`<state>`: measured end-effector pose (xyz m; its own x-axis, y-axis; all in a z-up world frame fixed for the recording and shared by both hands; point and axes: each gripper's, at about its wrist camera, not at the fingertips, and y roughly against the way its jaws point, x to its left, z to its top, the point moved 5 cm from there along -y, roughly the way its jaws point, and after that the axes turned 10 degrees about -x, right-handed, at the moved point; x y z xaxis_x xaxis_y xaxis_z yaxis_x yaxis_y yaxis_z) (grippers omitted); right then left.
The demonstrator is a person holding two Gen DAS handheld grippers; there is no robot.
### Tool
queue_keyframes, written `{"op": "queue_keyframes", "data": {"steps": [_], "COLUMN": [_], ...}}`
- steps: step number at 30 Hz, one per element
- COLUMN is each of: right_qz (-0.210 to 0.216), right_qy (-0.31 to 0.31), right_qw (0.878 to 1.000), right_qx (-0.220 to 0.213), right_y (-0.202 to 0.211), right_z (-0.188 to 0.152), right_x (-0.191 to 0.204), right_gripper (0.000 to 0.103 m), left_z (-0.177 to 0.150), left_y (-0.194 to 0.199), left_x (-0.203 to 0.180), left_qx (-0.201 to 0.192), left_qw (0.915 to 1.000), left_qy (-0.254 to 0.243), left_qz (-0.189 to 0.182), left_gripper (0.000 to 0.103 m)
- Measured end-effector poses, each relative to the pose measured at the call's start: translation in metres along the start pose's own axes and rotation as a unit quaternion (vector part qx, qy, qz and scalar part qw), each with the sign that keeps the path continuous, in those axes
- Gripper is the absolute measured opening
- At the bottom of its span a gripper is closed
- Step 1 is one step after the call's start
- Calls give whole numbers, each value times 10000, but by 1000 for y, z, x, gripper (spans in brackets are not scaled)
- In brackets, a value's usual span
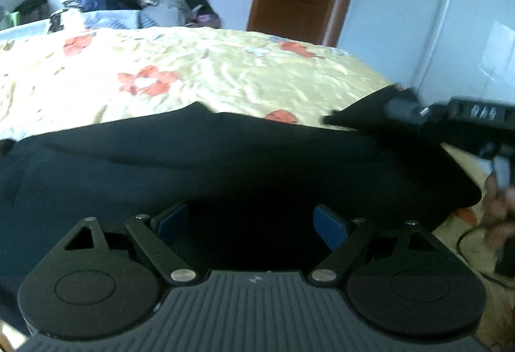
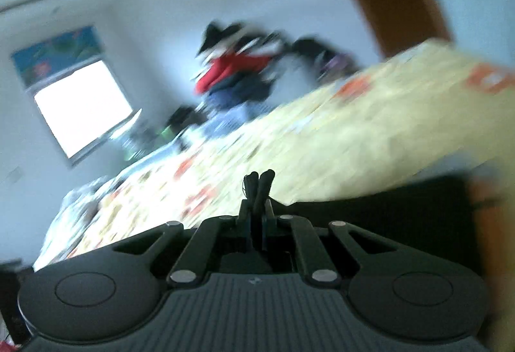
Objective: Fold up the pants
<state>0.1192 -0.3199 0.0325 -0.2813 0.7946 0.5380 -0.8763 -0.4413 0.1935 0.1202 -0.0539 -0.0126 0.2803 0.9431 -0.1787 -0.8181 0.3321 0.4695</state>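
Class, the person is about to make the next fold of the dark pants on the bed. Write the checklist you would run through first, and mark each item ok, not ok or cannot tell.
1. Pants lie spread on the bed: ok.
2. Left gripper has its jaws open above the pants, nothing between them: ok.
3. Right gripper has its jaws shut: ok.
4. Cloth pinched in the right gripper: cannot tell.
5. Bare bedspread beyond the pants to fold onto: ok.
6. Right wrist view sharp enough to judge the grip: not ok, it is blurred.
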Motion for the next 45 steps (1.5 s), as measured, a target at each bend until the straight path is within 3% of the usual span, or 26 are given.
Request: {"op": "queue_keyframes", "data": {"steps": [6,17,20,22,26,28,29,32,34,37,40,43,45], "right_qz": [502,216,381,613,460,138,21,51,119,-388,-1400,-2254,-2471], "right_qy": [333,1361,1564,1670,1985,1898,1840,2143,2142,2472,3044,3404,3226], "right_qw": [9956,9807,9748,9714,9712,9727,9708,9652,9681,9659,9422,9129,9136], "right_qx": [718,1388,1542,1572,1231,1330,1537,1497,1291,659,65,13,128], "right_y": [-42,-36,-34,-27,-19,-24,-28,-20,-13,9,43,78,100], "right_z": [-41,-85,-88,-90,-88,-91,-97,-102,-96,-69,-34,-13,-8], "right_x": [52,77,88,101,116,108,103,111,115,106,72,32,9], "right_gripper": [6,10,25,52,55,71,73,74,73,73,75,78,78], "left_z": [-1,4,5,7,10,9,9,10,12,15,17,17,16], "left_y": [7,18,21,26,37,39,41,51,58,68,70,63,54], "left_x": [15,42,52,59,76,84,89,101,109,123,122,102,84], "left_qx": [-53,-142,-169,-221,-332,-322,-312,-423,-502,-536,-444,-341,-270], "left_qw": [9999,9988,9981,9976,9959,9951,9946,9931,9915,9887,9904,9942,9966], "left_qy": [49,334,448,488,568,624,662,724,737,885,863,593,495], "left_qz": [137,317,398,448,618,697,739,817,945,1084,989,835,607], "left_gripper": [87,87,87,88,88,89,89,89,90,90,91,91,91]}}
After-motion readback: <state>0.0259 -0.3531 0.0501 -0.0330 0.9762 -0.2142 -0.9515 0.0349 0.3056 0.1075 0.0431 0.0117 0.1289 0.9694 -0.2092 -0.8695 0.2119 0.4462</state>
